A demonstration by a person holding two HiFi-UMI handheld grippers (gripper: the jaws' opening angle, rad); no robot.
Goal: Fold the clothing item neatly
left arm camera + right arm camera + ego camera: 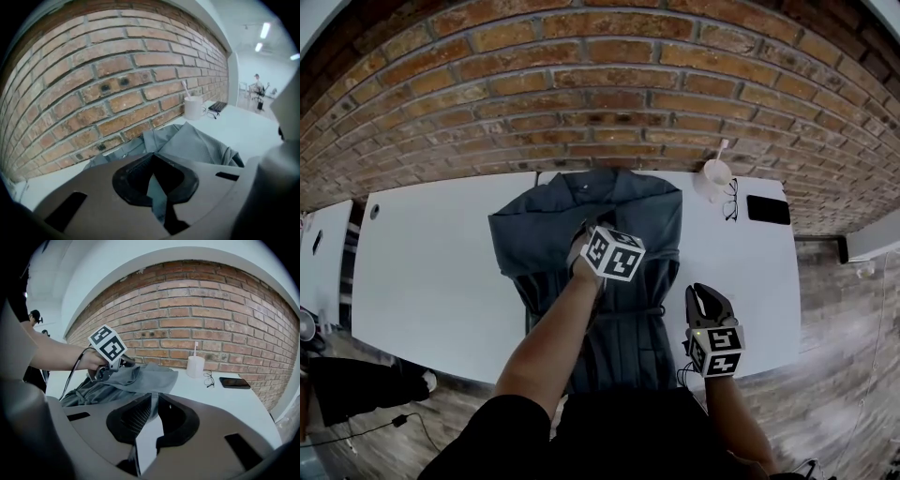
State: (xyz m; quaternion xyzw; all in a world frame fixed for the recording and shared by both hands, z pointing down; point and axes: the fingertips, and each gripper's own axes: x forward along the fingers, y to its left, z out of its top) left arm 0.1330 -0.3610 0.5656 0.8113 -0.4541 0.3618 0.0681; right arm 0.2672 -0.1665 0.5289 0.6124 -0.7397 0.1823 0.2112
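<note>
Two jaws of the left gripper (153, 161) are pressed together on a fold of the garment (197, 145), holding that fold up over the middle of the cloth. The right gripper (154, 399) grips nothing. Its jaws stand a slit apart over the table (441, 272) near the front edge, just beside the garment's right side. The garment is dark grey-blue, long and creased. It lies mid-table from the back edge to the front edge, with one side bulging toward the left edge.
</note>
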